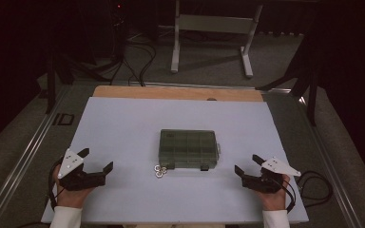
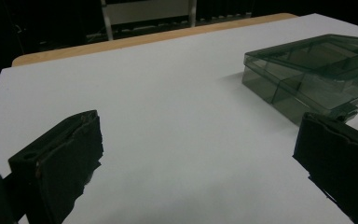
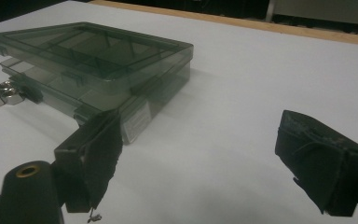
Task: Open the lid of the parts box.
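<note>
Smoky plastic box [image 1: 188, 148] lies between left gripper [image 1: 96, 160] and right gripper [image 1: 248, 165].

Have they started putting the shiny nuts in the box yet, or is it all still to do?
Nothing looks done yet. The smoky clear plastic compartment box sits closed, two silvery metal nuts lie outside its near edge, and the left tool and right tool are open and empty. Opening, loading and closing probably remain.

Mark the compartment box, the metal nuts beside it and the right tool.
compartment box [image 1: 188, 148]: high view, middle of its closed lid.
metal nuts [image 1: 159, 171]: high view, on the small cluster at the box's near left corner.
right tool [image 1: 248, 164]: high view, midway between its open jaw tips.
</note>
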Action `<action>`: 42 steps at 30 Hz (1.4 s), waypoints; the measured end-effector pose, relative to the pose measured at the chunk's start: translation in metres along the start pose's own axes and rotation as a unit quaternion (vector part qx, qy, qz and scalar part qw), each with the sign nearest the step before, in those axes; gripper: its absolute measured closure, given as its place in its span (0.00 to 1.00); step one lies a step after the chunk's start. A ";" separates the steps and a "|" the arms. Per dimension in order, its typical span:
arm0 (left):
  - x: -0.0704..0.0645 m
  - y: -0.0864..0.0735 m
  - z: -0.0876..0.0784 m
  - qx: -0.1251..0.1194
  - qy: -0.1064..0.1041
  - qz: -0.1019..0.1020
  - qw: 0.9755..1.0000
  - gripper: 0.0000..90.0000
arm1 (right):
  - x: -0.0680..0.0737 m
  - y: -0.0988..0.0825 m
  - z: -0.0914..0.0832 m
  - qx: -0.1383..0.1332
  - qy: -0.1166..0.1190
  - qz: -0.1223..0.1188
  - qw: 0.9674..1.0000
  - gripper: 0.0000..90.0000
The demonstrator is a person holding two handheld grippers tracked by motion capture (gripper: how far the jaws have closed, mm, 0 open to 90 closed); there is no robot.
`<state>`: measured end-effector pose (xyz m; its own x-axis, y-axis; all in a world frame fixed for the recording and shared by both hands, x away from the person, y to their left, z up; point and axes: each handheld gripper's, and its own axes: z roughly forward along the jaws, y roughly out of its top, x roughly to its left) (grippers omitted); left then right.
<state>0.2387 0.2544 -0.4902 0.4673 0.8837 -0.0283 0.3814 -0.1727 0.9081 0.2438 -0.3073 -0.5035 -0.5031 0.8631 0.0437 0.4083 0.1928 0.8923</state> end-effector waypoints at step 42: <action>-0.004 0.039 0.011 -0.034 -0.006 0.016 0.999 0.02 | 0.001 0.034 0.008 -0.014 0.018 0.010 1.000 0.14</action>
<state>0.2610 0.2390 -0.4591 0.4881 0.8728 -0.0025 0.3110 -0.1713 0.9348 0.2629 -0.2961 -0.4768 -0.5223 0.8494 0.0762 0.3970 0.1630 0.9032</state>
